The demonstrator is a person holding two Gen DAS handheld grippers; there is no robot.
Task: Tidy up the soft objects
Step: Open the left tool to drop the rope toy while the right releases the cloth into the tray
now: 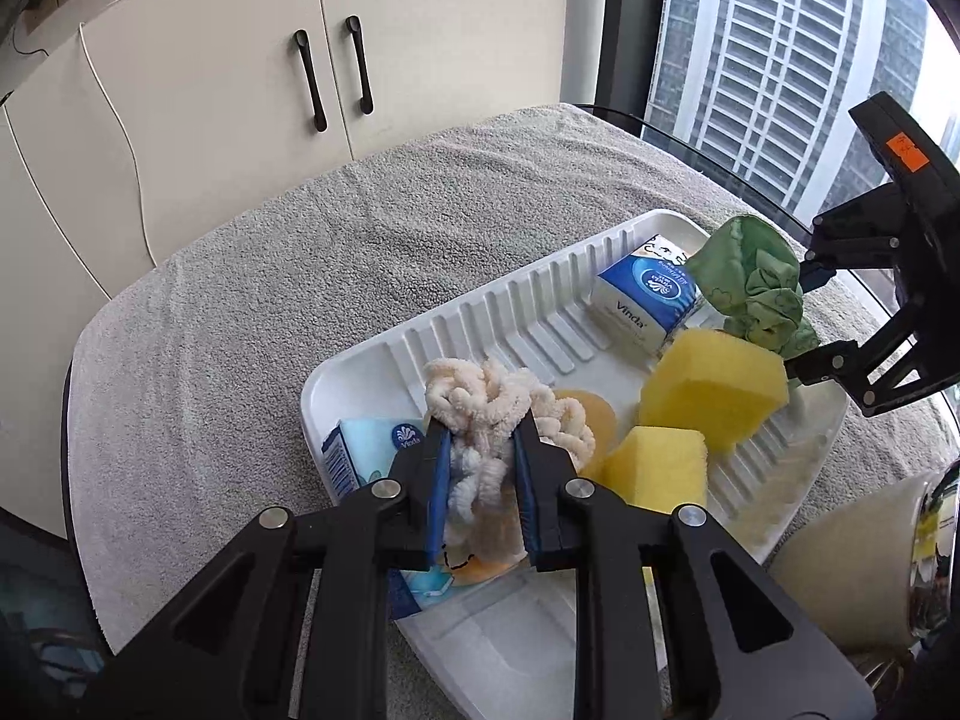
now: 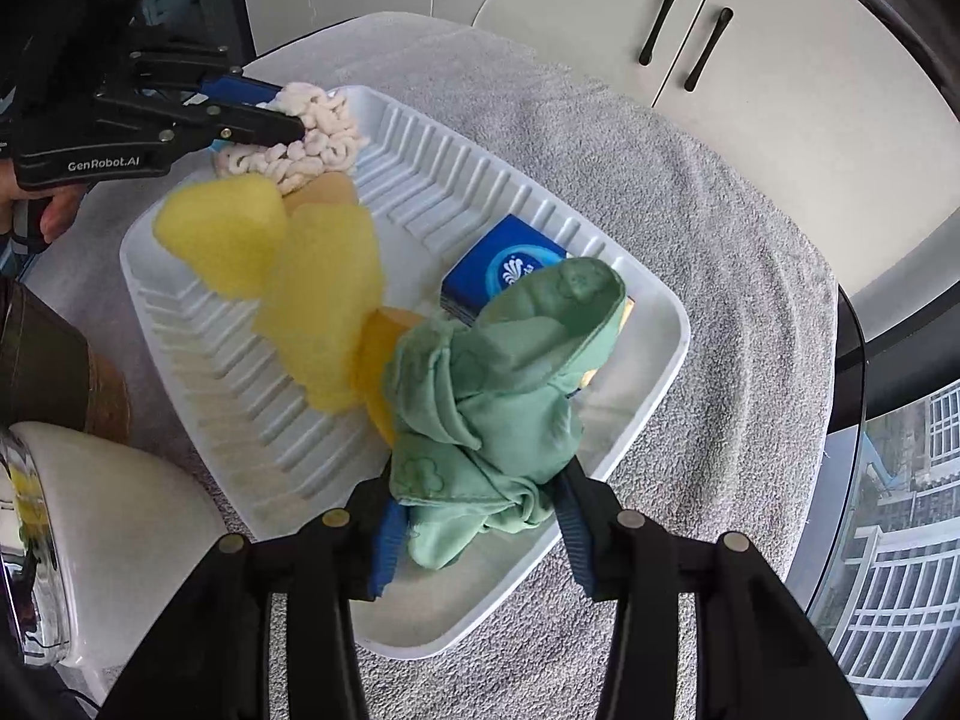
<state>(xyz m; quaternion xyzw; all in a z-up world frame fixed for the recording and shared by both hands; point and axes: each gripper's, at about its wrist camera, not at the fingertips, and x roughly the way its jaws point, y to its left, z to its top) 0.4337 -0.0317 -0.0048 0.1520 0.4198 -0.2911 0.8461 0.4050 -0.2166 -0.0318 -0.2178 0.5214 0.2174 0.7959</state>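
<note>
A white ribbed tray (image 1: 540, 306) (image 2: 648, 324) lies on a grey towel. My left gripper (image 1: 480, 438) (image 2: 288, 114) is shut on a cream chenille cloth (image 1: 486, 402) (image 2: 312, 132) over the tray's near end. My right gripper (image 2: 480, 480) (image 1: 798, 324) is shut on a green cloth (image 2: 498, 390) (image 1: 756, 276) over the tray's other end. In the tray lie two yellow sponges (image 1: 714, 390) (image 2: 324, 300), (image 1: 654, 468) (image 2: 222, 234), a dark blue Vinda tissue pack (image 1: 648, 300) (image 2: 504, 264) and a light blue tissue pack (image 1: 366, 450).
The grey towel (image 1: 240, 312) (image 2: 720, 240) covers a round table. White cabinets (image 1: 240, 60) (image 2: 750, 30) stand behind it and a window (image 1: 780, 60) is beside it. A white appliance (image 2: 120, 510) (image 1: 852, 570) stands close to the tray's edge.
</note>
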